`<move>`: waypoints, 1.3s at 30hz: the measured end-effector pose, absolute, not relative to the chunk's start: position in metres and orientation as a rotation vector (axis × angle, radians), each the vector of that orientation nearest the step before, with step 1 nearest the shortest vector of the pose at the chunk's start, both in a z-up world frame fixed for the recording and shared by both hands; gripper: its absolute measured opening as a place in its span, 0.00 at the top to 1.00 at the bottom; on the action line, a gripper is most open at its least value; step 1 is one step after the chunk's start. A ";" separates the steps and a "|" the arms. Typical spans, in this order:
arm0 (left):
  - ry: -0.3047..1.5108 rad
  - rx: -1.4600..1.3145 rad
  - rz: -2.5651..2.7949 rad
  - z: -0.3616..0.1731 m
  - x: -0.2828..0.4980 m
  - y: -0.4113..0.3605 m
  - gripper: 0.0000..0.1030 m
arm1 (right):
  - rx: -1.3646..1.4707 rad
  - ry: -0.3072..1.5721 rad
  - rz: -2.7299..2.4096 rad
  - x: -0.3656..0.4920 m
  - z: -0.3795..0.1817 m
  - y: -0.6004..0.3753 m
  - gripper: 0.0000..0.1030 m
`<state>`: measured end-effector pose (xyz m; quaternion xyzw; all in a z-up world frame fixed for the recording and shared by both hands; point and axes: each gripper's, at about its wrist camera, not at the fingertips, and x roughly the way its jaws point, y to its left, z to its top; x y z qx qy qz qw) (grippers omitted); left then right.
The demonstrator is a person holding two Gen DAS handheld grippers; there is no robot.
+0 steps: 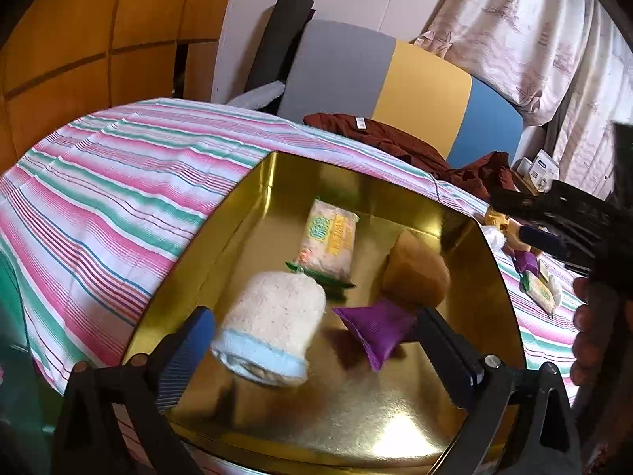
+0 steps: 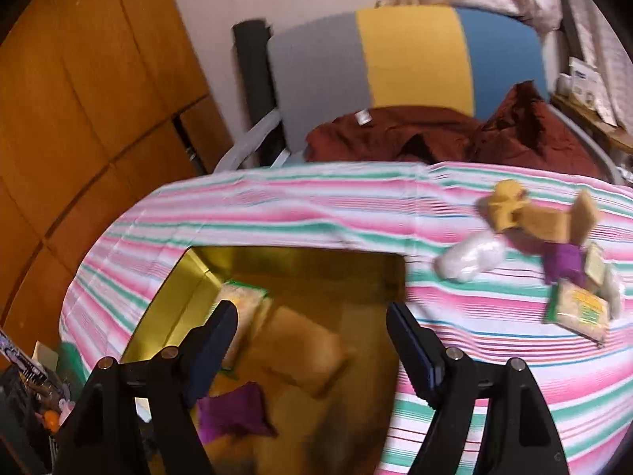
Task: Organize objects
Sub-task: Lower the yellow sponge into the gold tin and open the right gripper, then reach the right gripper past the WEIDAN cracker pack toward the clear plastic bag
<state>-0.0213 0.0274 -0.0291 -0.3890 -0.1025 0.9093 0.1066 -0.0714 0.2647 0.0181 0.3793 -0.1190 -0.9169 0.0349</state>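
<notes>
1. My left gripper had its fingers spread wide and grasped nothing; the rolled cream towel lay between them, closer to the left finger, apparently clear of both pads.
2. Just beside the towel, nearer the right finger, sat the purple beanbag, its corner close to that finger's pad.
3. Beyond these two, the brown sponge rested touching the beanbag's far edge, and the noodle packet lay lengthwise further back, beside the sponge.
4. All four things lay inside the gold tray, which stood on the striped cloth.
5. My right gripper was likewise released, fingers well apart with nothing between them, held above the same tray; the view there was blurred, so I could only roughly make out the contents below.
6. Off to the right on the cloth, well apart from the tray, a loose pile remained: a yellow toy, a white pouch and a second noodle packet.
7. Behind the bed edge lay a maroon garment against a grey, yellow and blue headboard.
</notes>
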 end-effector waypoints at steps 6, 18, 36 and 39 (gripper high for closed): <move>-0.279 -1.157 2.642 -0.034 -0.014 0.041 0.01 | 1.120 -0.392 -2.920 -0.038 0.019 0.312 0.23; -0.200 -1.120 2.593 -0.029 0.016 0.078 0.00 | 1.335 -0.441 -3.022 0.040 -0.051 0.420 0.23; -0.158 -1.145 2.539 -0.011 0.044 0.108 0.00 | 1.483 -0.252 -3.002 -0.058 -0.059 0.506 0.23; -0.153 -1.143 2.528 -0.009 0.045 0.116 0.00 | 1.468 -0.307 -2.955 -0.050 -0.065 0.504 0.22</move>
